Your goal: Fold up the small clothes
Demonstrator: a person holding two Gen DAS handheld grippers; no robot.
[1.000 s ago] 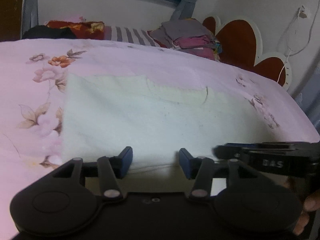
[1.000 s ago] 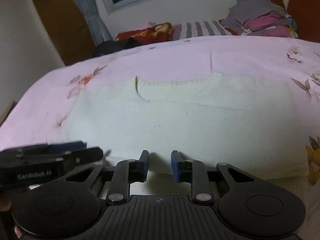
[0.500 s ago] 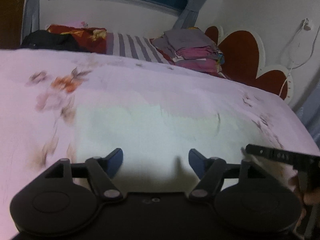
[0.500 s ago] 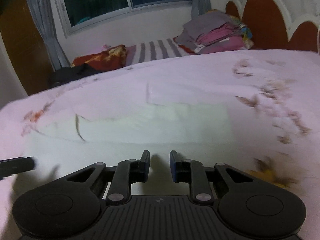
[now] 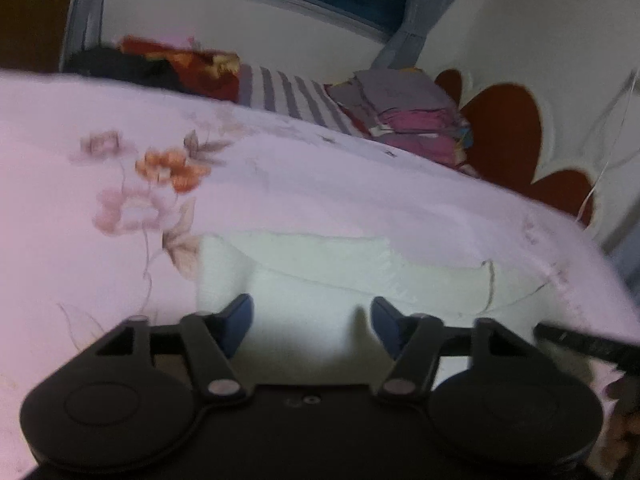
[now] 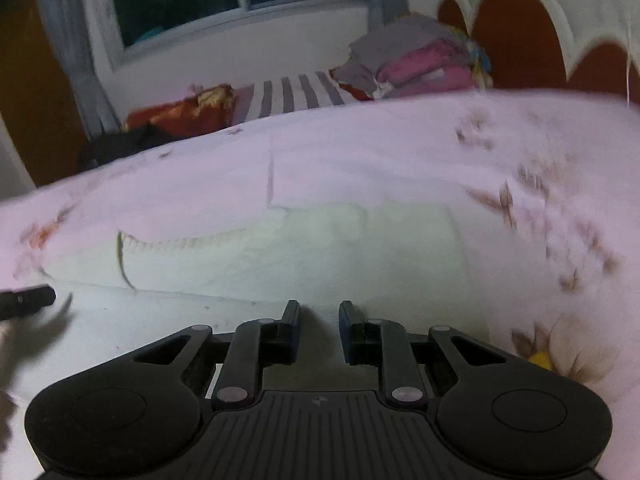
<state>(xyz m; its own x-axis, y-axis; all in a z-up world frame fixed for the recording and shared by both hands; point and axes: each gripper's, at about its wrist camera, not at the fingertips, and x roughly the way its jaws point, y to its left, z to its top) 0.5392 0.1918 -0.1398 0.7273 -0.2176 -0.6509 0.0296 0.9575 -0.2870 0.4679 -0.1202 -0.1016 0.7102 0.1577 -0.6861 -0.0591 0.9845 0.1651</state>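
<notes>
Left wrist view, left to right. Bedsheet point(image 5: 280, 184): pink cotton-like cloth with a printed orange and mauve flower spray at left, blurred. Cream garment point(image 5: 328, 280): pale, soft, fine-textured cloth lying flat on the bed just ahead of the tool; folded, with a raised upper layer and a thin greenish edge line at its right; its near edge is hidden behind the tool body. Left tool point(image 5: 310, 320): black plastic linkage with two blue pads, jaws widening, well spread, nothing between them but the garment's surface below; whether the pads touch the cloth is not clear. At far right a black bar, part of the right tool point(image 5: 588, 346), cut off by the frame, with a blurred fingertip beneath it.

Far edge of the bed, left to right: a dark bundle, a red and yellow patterned cloth point(image 5: 188, 64), a grey and white striped piece point(image 5: 288, 96), a stack of folded clothes point(image 5: 408, 116) in grey and magenta. Headboard point(image 5: 504, 136): scalloped, brown-red panels with white trim. A thin white cord hangs at the right wall.

Right wrist view, left to right. The tip of the left tool point(image 6: 28, 300) enters at the left edge, mostly cut off and smeared. Cream garment point(image 6: 300, 252) shows a ribbed, knit-like band along its upper fold. Right tool point(image 6: 319, 316): jaws close together with a narrow gap, pinching nothing visible, over the garment's near portion. Sheet at right bears blurred brown leaf prints and a yellow-centred flower point(image 6: 560, 352).
</notes>
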